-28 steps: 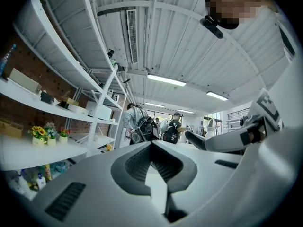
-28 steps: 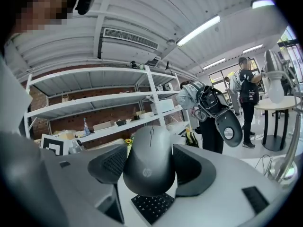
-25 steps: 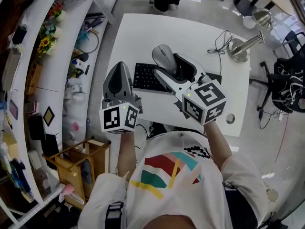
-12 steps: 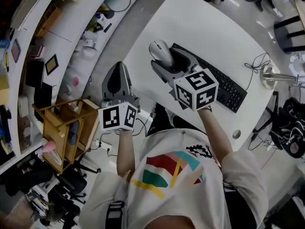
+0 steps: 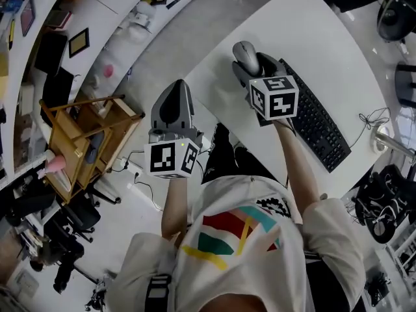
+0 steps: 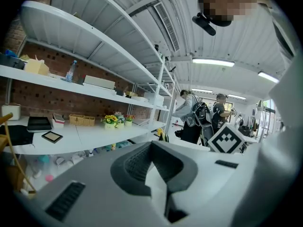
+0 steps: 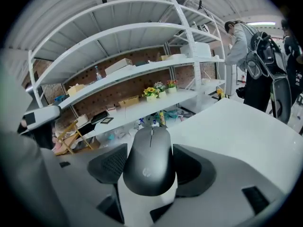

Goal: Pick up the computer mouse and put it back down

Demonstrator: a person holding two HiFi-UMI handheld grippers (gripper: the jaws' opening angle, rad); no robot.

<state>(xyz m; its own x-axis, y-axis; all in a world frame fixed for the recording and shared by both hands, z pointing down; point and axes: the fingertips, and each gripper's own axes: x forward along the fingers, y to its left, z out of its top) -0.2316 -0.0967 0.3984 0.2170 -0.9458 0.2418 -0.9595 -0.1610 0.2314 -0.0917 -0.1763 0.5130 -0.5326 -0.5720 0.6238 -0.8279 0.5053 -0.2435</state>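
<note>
The right claw [image 5: 249,69] grips the mouse [image 7: 149,162] between its jaws, over the white table [image 5: 312,31] beside the keyboard [image 5: 318,129]. The left claw [image 5: 177,93] is clenched, empty, off the table.

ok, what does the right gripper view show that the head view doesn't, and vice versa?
Right gripper view only: the right gripper with its jaws clamped on the sides of the mouse, and flowers on a shelf.
Head view only: the keyboard, the left gripper held off the edge of the table, and a wooden rack.
Both: the mouse and the white table.
</note>
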